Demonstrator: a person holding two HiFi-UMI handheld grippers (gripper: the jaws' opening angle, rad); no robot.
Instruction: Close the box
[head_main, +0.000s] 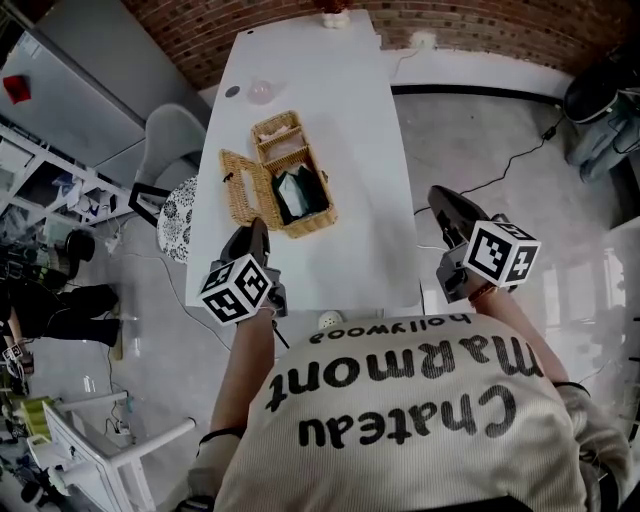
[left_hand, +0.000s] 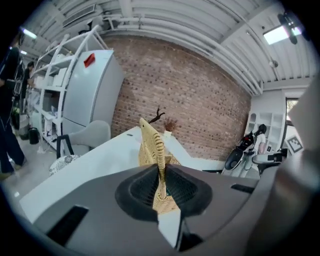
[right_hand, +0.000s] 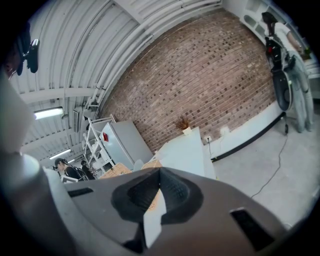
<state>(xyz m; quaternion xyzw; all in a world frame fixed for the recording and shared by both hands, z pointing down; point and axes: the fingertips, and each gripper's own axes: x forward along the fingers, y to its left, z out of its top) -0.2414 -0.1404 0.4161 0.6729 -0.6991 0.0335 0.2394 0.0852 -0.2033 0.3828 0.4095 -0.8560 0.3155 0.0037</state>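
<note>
Wicker, lids flung open: the box (head_main: 300, 198) sits mid-table (head_main: 340, 90), and we have the left gripper (left_hand: 161, 186) pinched on the rim of its side lid (left_hand: 151, 145). The right gripper (right_hand: 159, 184) hangs off the table's right edge, fingers together, empty. The danger as we see it: swing too fast and the thin weave slips free, or the light, unbraced box drags sideways.

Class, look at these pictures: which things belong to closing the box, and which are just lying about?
Belong to the job:
- box
- its open lid
- left tool, gripping that lid
- right tool, shut and empty

Lying about:
- small clear thing on the table
- vase
- chair
</note>
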